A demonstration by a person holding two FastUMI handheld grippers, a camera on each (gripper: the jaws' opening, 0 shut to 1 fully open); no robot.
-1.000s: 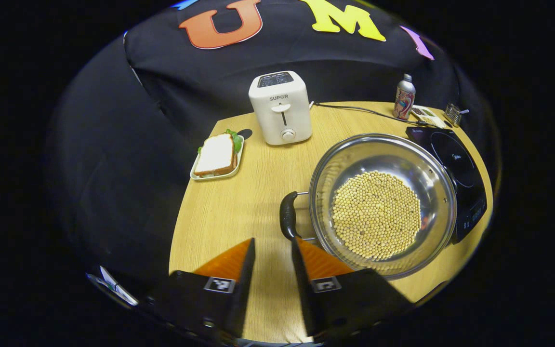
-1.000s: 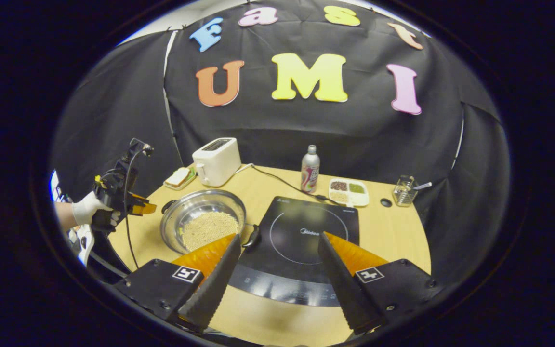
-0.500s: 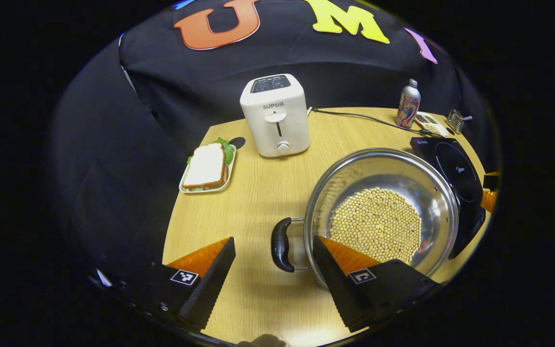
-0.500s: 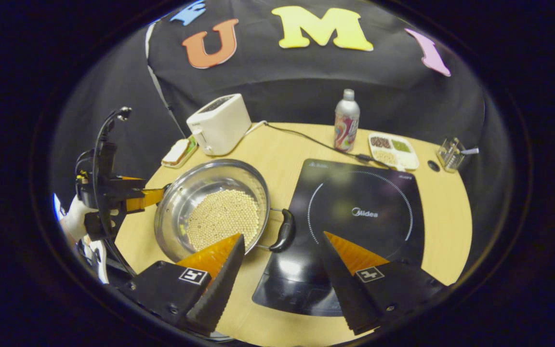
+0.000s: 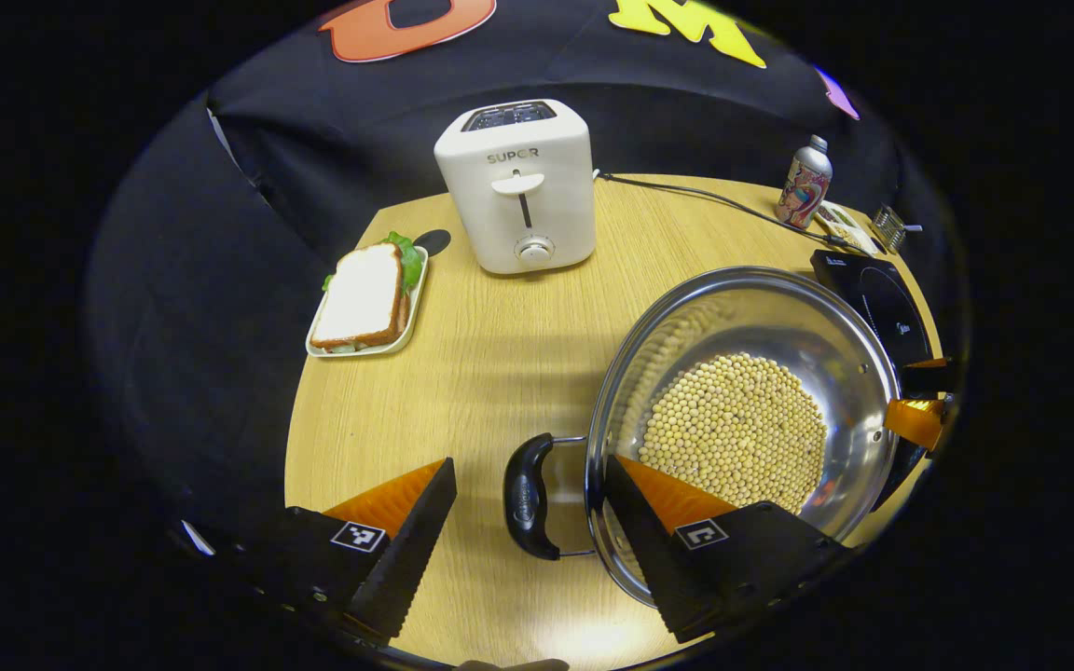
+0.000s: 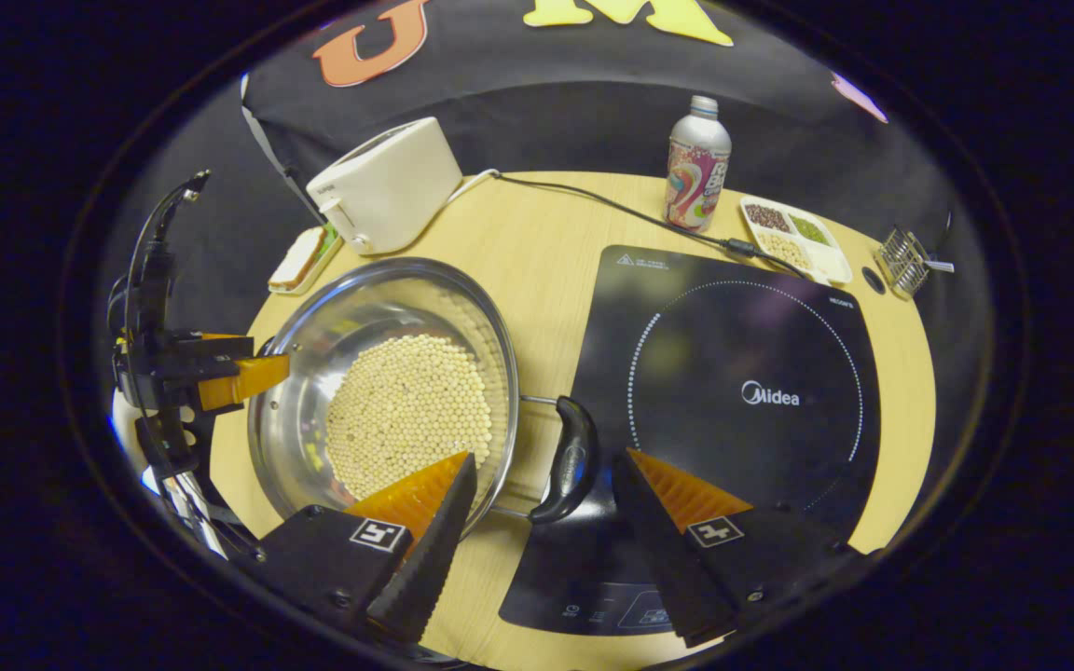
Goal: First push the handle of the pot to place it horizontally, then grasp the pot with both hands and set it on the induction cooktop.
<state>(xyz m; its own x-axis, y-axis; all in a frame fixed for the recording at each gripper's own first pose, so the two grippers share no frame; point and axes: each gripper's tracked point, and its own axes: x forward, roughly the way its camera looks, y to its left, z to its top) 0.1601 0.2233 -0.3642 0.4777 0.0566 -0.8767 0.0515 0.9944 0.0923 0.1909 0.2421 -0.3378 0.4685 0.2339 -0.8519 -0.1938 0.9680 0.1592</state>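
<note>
A steel pot (image 5: 859, 410) (image 6: 295, 382) holding pale beans stands on the wooden table, left of the black induction cooktop (image 6: 742, 391) (image 5: 877, 298). In the left gripper view my left gripper (image 5: 528, 508) is open, and the pot's black handle (image 5: 528, 499) lies between its fingers without touching them. In the right gripper view my right gripper (image 6: 546, 489) is open around the pot's other black handle (image 6: 572, 458), which hangs over the cooktop's near left edge. The left gripper (image 6: 220, 377) also shows beyond the pot's far rim there.
A white toaster (image 5: 516, 186) (image 6: 388, 186) stands at the back with its cable running across the table. A sandwich on a small tray (image 5: 364, 300) lies at the left. A printed bottle (image 6: 697, 166), a divided dish of grains (image 6: 793, 238) and a small wire rack (image 6: 905, 261) sit behind the cooktop.
Both grippers came down and forward toward the pot. The left gripper opened from nearly shut and now straddles one handle; the right gripper now straddles the other.
</note>
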